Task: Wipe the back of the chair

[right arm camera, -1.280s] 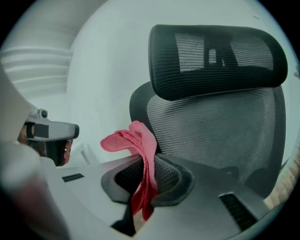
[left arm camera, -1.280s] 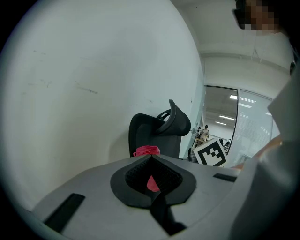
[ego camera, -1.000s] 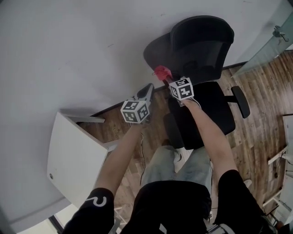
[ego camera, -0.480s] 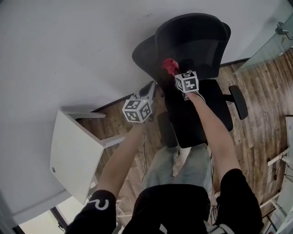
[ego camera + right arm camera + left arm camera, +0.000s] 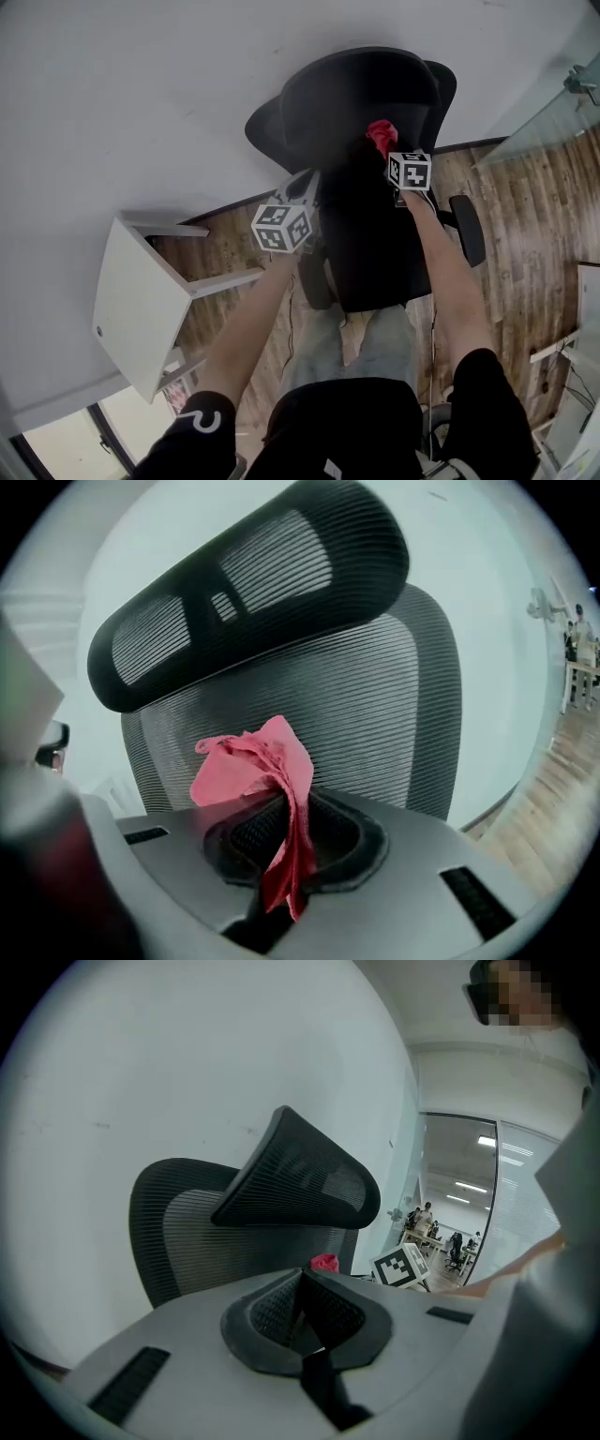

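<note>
My right tongs point(image 5: 281, 841) are clenched on the red cloth point(image 5: 255, 766), whose crumpled tuft stands up before the mesh back point(image 5: 375, 705) of the chair point(image 5: 370, 253), just under the headrest point(image 5: 253, 583). I cannot tell whether cloth and mesh touch yet. My left tongs point(image 5: 302, 1314) are clenched on nothing and hang at the chair's left side. To wipe well, I reckon I should push the tuft flat against the mesh so that cloth rather than jaw meets it. Then I would draw long strokes across the ribs, working down from the headrest. A chair like this may swivel under the push, so the left tongs could steady its edge. The head view alone shows the layout: the chair backs onto the far wall point(image 5: 141, 84), with a white table point(image 5: 141, 309) at the near left. Only the right gripper view shows how the cloth is pinched, while the left one gives the chair in side profile.
</note>
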The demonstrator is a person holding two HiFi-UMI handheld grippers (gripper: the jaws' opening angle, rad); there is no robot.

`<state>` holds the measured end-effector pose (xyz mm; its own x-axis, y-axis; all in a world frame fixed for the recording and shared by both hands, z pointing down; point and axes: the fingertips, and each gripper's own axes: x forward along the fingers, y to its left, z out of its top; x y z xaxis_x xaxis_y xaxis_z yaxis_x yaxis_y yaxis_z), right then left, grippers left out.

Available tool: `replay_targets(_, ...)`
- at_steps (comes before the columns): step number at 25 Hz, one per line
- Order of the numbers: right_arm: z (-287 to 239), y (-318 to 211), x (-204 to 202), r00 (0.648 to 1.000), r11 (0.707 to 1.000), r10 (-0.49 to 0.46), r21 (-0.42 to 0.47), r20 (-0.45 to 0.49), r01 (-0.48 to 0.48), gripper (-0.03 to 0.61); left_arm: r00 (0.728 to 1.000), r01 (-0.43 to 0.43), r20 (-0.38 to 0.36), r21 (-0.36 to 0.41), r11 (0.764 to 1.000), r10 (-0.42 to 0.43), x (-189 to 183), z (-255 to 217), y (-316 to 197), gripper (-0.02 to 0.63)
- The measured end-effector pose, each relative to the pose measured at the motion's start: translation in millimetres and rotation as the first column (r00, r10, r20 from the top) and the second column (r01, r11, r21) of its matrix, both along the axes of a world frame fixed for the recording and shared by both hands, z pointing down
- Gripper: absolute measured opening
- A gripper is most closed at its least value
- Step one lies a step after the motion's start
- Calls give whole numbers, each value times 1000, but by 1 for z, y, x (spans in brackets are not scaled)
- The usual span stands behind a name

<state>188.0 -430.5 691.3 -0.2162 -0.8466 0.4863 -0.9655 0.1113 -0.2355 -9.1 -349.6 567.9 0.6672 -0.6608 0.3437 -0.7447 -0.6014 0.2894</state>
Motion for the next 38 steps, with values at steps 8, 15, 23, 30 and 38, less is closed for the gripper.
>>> replay_targets(8,-2,2,99,996,996,85,-6,13,-85,54,1000,6,5,2,1000,-6,70,-5,2,25)
replay_targets(15,-2,6,168,986,986,166,-4,28,-166,54,1000,20,-17,1,1000,-20,103,-8,5,25)
replay_targets(23,-12,31,190,958,964,262,18,113,-266,55,999,-11,-30,-3,1000,11,109,-4,1,24)
replay_targets(30,-21,58,101,965,974,192,82,181,-210,55,998,-58,-38,-5,998,58,52,11,18,25)
replay_targets(38,-28,51,-91,975,988,-45,155,219,11,57,999,-50,-6,-21,999,50,-60,45,30,24)
